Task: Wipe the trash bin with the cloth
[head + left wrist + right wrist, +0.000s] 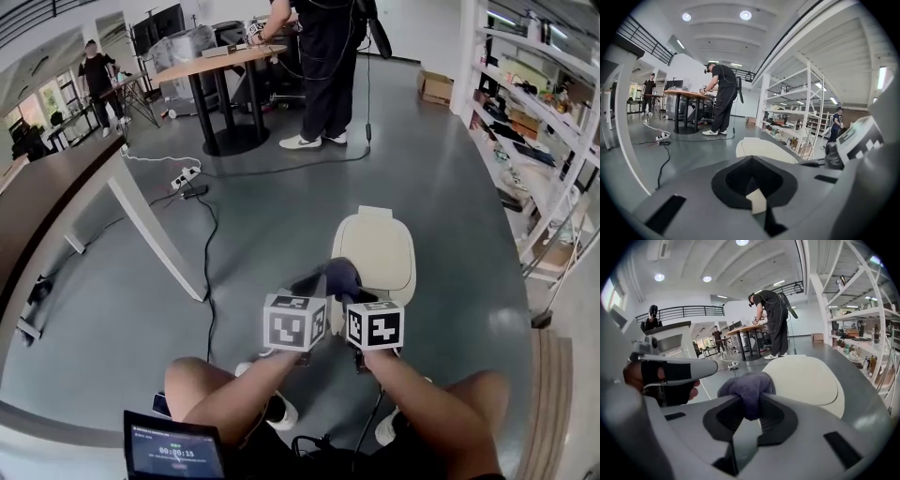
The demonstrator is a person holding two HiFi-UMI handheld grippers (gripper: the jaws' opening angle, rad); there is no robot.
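The trash bin [375,251] is a low cream bin with a closed lid, standing on the grey floor just ahead of my knees. A purple-grey cloth [340,277] is bunched at the lid's near left edge, and my right gripper [351,287] is shut on it. In the right gripper view the cloth [749,387] bulges out between the jaws, with the lid [806,378] right behind it. My left gripper [314,283] hovers close beside the right one, left of the bin, jaws together and holding nothing. In the left gripper view [751,158] the lid [761,149] lies ahead to the right.
A white table leg [150,225] slants to the floor on the left, with a black cable [208,262] and a power strip [185,175] beyond it. A person [323,66] stands at a round table farther off. Shelving [534,122] lines the right side.
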